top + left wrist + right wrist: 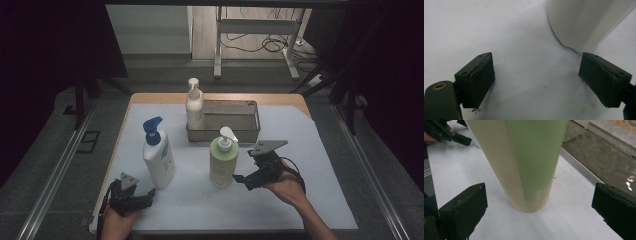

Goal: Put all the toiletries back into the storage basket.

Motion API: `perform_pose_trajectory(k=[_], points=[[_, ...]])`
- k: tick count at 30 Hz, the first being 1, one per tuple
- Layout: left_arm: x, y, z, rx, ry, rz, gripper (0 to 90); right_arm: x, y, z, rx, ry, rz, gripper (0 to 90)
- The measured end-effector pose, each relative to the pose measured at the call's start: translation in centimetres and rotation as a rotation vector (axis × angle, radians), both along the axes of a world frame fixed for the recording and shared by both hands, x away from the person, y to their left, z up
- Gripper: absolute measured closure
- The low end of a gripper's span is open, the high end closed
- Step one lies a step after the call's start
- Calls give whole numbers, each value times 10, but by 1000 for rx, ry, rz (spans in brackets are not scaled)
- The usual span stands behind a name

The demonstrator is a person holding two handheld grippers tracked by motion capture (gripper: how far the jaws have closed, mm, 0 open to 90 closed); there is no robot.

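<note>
Bottles stand upright on the white sheet covering the bench, set apart so each can be reached from the near edge. Farthest left, the left claw rests low on the sheet at the near corner, its jaws spread wide with nothing between them; in the left gripper view the base of the white bottle with the blue pump rises just beyond the right jaw, near but apart from it. That bottle stands just ahead of the left claw in the high view. Behind, a cream pump bottle stands at the left end of the metal tray, which looks like the place meant to collect the bottles. In the middle stands the green pump bottle, upright and just in front of the tray. The right claw sits level beside its base, aimed at it; its jaws stand as wide as they go, and the right gripper view shows the green body between and ahead of them, the pads clear of it on both sides.
</note>
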State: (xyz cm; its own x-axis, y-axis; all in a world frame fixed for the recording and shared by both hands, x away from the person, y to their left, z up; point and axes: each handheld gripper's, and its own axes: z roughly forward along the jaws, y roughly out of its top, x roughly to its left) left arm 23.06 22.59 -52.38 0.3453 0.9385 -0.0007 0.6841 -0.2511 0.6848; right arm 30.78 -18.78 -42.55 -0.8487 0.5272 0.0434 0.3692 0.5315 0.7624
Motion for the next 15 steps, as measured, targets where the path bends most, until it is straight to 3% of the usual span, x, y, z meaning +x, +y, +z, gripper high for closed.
perform_pose_trajectory(k=[15], points=[[0, 0, 0, -2, 0, 1, 131, 3, 28, 3, 1, -26, 23, 2]])
